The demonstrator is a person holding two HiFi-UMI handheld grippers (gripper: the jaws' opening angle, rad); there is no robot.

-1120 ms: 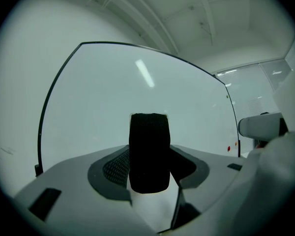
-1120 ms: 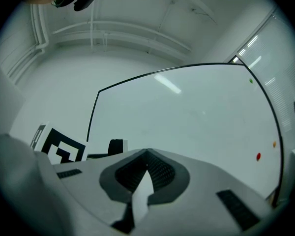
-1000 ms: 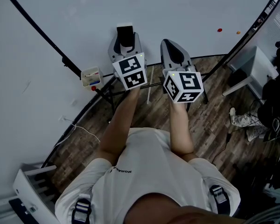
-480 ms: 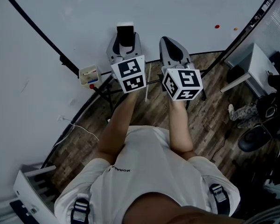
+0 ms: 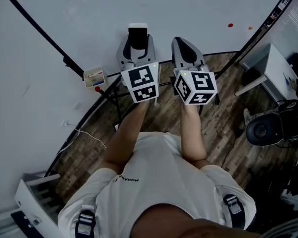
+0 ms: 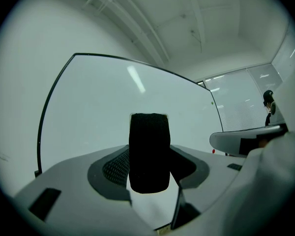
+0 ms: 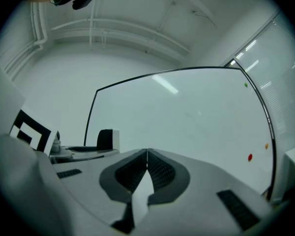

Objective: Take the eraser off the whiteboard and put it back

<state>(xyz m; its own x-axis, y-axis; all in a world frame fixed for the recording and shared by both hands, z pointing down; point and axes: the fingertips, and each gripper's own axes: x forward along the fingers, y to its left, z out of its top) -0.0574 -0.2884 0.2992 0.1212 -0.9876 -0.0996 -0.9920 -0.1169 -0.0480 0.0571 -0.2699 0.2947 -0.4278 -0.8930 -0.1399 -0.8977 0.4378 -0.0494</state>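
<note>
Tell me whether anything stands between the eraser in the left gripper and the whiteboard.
Nothing visible does. The eraser, clamped in the left gripper, faces bare whiteboard straight ahead. The right gripper, shut and empty, sits beside it, not in front.

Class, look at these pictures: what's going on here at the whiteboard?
A person stands facing the whiteboard with a tool in each hand. The left tool grips the eraser between its pads and holds it up in front of the board. Whether the eraser touches the board cannot be told. The right tool is shut and empty, level beside the left one.
</note>
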